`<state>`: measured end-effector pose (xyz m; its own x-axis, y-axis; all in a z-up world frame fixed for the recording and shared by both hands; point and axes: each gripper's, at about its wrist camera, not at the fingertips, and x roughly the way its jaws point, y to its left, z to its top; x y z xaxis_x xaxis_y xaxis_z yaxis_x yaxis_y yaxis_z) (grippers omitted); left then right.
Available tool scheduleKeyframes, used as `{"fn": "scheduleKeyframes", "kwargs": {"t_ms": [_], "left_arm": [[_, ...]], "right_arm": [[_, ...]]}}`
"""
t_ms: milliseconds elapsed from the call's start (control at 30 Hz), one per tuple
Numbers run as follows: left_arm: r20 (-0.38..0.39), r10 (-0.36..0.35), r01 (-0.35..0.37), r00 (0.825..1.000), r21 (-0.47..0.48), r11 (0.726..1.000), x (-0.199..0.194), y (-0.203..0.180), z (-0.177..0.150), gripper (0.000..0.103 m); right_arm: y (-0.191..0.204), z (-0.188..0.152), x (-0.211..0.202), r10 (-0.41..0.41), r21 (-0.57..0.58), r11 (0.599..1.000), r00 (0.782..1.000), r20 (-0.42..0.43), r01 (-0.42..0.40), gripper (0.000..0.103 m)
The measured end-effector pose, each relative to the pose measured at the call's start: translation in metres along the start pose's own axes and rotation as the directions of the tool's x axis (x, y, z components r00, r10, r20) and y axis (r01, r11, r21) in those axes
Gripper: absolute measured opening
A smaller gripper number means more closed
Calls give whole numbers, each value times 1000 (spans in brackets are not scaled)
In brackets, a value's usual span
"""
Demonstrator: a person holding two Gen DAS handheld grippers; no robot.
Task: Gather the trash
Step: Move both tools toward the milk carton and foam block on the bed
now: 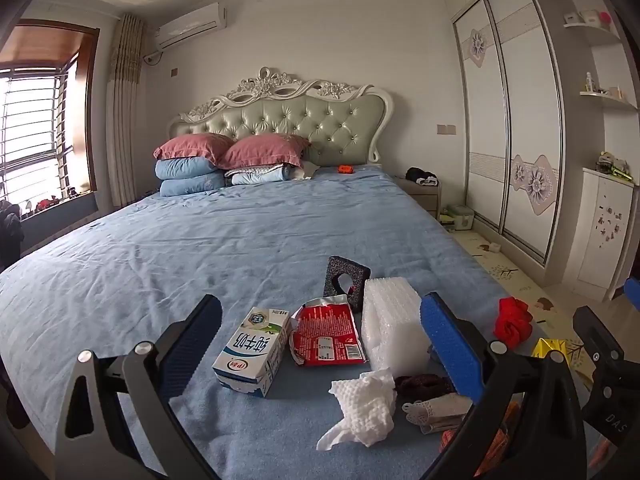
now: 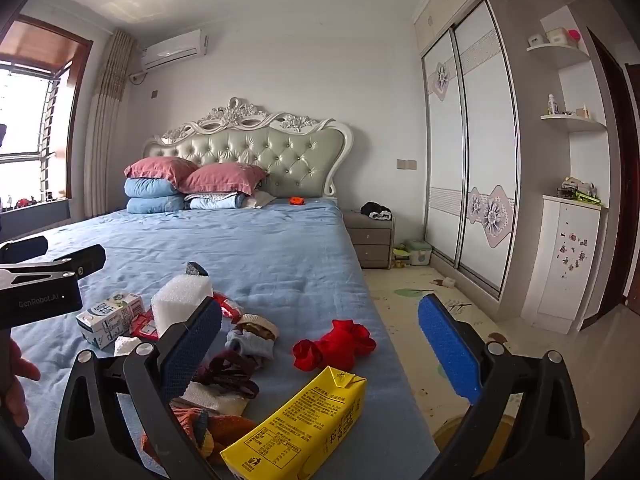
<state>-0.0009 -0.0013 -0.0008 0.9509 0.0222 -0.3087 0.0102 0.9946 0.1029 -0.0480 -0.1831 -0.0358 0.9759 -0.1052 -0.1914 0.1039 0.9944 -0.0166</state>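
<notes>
A home bedroom: a double bed with a tufted, carved headboard, stacked pillows, a sliding-door wardrobe, a bedside cabinet, a wall air conditioner, and a curtained window.

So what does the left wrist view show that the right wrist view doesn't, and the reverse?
Only the left wrist view: the whole face of the black foam block with its cut-out, and the red wrapper laid flat.

Only the right wrist view: the whole yellow carton, the grey nightstand front, and a hand at the left edge.

Both: the blue bed sheet, milk carton, white foam block, crumpled tissue, red cloth, and both grippers open, holding nothing.
</notes>
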Motion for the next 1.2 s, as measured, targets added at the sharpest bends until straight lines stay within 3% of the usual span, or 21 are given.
{"fn": "scheduleKeyframes", "kwargs": {"t_ms": [133,167,200,333,433,833,1200], "left_arm": [[-5,15,-15,1000,-14,1000,-3,-2,-1,99],[-8,11,-11,1000,-17,1000,-5,-3,-1,99],[-3,-51,51,999,-27,998,-14,1,-1,99],[-26,-102,100,994,-41,994,-13,4,0,99],[-31,-145,144,989,-56,988,-12,4,-3,99],[-85,-122,118,989,-55,991,4,12,-14,99],[-123,-123,116,985,-70,991,13,15,-16,99]], "right_arm": [[2,1,-7,-35,28,999,998,51,34,95],[8,0,-1,-40,16,999,999,31,39,95],[12,0,0,-39,10,999,999,31,39,95],[-7,-1,-6,-26,52,998,999,36,25,95],[-1,2,-3,-30,17,999,1000,-5,30,95],[-12,0,4,-63,58,996,997,-54,66,95],[-18,0,7,-39,74,996,995,-87,46,95]]}}
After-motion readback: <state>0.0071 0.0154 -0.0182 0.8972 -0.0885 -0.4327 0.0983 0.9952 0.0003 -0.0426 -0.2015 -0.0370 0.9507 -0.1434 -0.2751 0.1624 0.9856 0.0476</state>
